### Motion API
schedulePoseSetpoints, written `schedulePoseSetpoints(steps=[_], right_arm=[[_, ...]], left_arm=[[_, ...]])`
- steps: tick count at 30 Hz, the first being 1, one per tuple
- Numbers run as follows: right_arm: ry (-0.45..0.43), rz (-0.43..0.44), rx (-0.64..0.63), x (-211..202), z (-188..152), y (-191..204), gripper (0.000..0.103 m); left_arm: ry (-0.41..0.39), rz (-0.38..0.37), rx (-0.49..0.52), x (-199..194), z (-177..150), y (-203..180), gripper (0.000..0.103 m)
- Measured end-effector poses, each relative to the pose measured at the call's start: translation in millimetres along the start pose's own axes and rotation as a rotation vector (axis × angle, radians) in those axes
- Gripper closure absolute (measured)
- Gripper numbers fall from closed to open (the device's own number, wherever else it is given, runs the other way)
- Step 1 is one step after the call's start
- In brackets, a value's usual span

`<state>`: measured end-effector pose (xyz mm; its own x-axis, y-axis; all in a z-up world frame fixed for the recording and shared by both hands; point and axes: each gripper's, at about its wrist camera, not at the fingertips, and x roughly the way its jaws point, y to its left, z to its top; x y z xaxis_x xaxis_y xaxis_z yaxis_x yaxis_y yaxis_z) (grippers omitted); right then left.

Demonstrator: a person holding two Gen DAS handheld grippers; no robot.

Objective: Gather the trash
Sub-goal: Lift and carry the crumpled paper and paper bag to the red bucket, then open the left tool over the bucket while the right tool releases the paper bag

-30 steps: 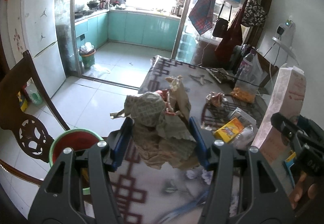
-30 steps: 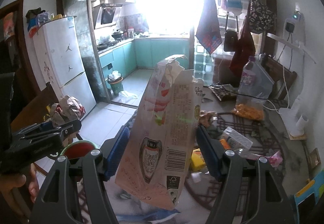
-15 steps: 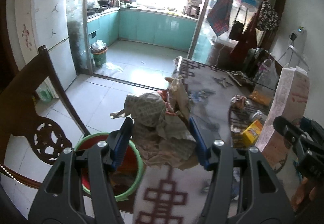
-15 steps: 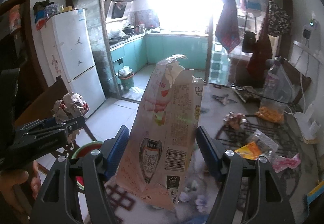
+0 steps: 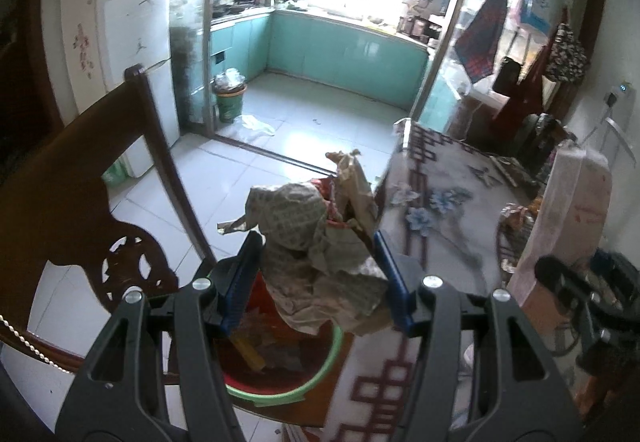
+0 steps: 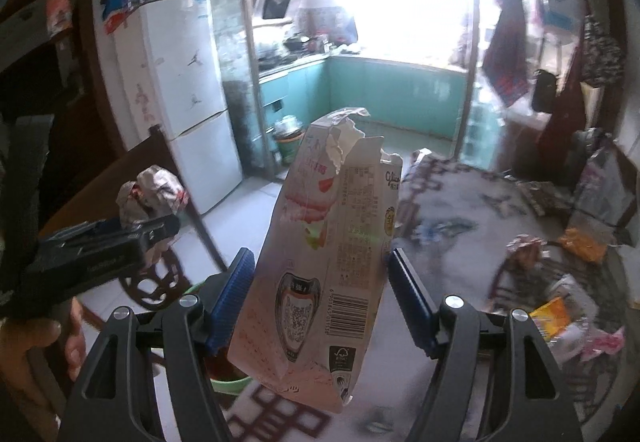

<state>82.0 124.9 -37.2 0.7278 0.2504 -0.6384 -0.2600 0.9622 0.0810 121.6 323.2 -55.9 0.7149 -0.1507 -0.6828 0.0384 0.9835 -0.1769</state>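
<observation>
My left gripper is shut on a wad of crumpled paper trash and holds it right above a green-rimmed red trash bin beside the table's left edge. The wad also shows in the right wrist view, in the left gripper. My right gripper is shut on a torn pink-and-white snack bag held upright over the table's left part; the bin's rim peeks out below it. The bag also shows at the right of the left wrist view.
A dark wooden chair stands left of the bin. The patterned table carries more wrappers at the right. A second bin stands by the kitchen doorway, next to a white fridge.
Both grippers moved left with their loads. The left gripper's paper wad went from over the table to above the bin; the bag followed toward the table's left edge.
</observation>
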Motion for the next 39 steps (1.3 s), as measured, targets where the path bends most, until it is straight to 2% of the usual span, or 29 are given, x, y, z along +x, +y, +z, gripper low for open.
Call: schedulePoseSetpoints(steps=[8, 14, 23, 28, 34, 35, 36, 37, 39], right_arm=[[0.106, 0.096, -0.026, 47.4, -5.8, 30.5, 0.036], [0.166, 0.138, -0.009, 74.6, -6.0, 36.6, 0.036], [0.222, 0.155, -0.039, 106.4, -9.3, 48.5, 0.035], [0.261, 0.192, -0.033, 121.0, -12.6, 51.7, 0.035], [0.263, 0.21, -0.068, 125.5, -15.4, 58.8, 0.032], [0.259, 0.224, -0.065, 125.6, -15.6, 59.2, 0.032], [0.264, 0.237, -0.064, 126.2, -15.9, 59.9, 0.024], [0.262, 0.239, -0.066, 125.6, -16.3, 60.6, 0.02], [0.246, 0.229, -0.081, 122.1, -15.5, 61.4, 0.02]], left_arm=[[0.069, 0.065, -0.047, 30.7, -4.8, 40.8, 0.048], [0.108, 0.085, -0.063, 48.6, -6.5, 58.2, 0.048], [0.142, 0.095, -0.068, 74.0, -1.8, 68.6, 0.048], [0.162, 0.103, -0.066, 84.0, -2.6, 71.3, 0.046], [0.172, 0.112, -0.069, 88.6, -2.8, 74.8, 0.046], [0.173, 0.118, -0.07, 88.8, -2.9, 75.4, 0.042], [0.171, 0.135, -0.07, 88.7, -3.1, 75.9, 0.033], [0.169, 0.145, -0.071, 88.7, -2.5, 76.0, 0.029], [0.162, 0.142, -0.077, 86.3, -1.5, 76.4, 0.026]])
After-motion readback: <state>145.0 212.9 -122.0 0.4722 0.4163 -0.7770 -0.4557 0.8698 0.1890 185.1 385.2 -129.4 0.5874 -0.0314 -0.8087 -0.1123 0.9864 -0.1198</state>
